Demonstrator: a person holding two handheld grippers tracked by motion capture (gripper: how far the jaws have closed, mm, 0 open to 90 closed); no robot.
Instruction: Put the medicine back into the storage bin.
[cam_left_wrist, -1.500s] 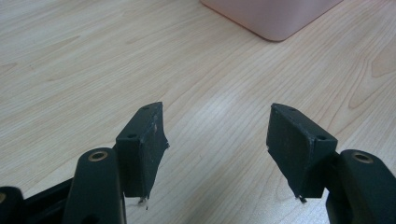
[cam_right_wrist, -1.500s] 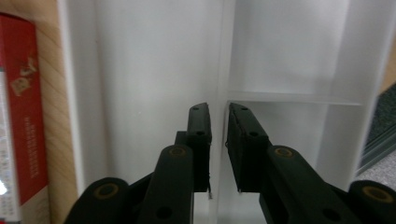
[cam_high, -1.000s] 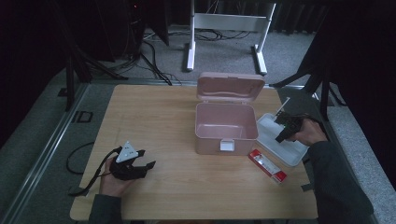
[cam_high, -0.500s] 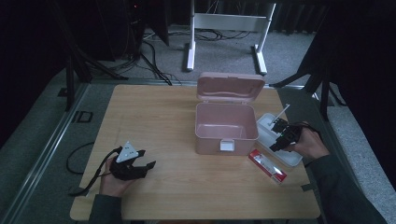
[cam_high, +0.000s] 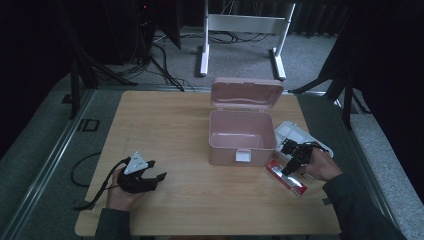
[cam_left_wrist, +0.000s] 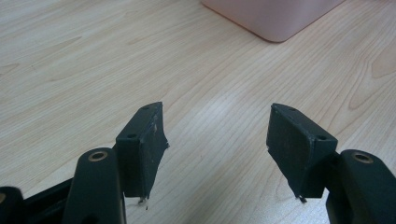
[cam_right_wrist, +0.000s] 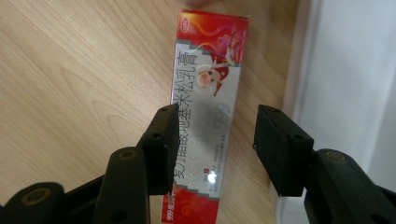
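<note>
A pink box (cam_high: 241, 137) stands open on the wooden table (cam_high: 165, 125), its lid tipped back; one corner of the pink box (cam_left_wrist: 275, 18) appears at the top of the left gripper view. A red and silver carton (cam_high: 286, 179) lies flat just right of its front. My right gripper (cam_high: 286, 167) hovers over that carton, open, its jaws straddling the red and silver carton (cam_right_wrist: 208, 116) on both long sides. My left gripper (cam_high: 155, 178) rests at the table's front left, open and holding nothing; in its own view the left gripper (cam_left_wrist: 215, 144) looks over bare wood.
A white tray (cam_high: 300, 140) sits at the table's right edge, beside the carton; the white tray (cam_right_wrist: 345, 74) is close to the right jaw. A white frame (cam_high: 240, 30) and cables stand on the floor beyond the table.
My right gripper has moved from over the white tray down and toward the front, and now hangs over the red carton. The left gripper has stayed put.
</note>
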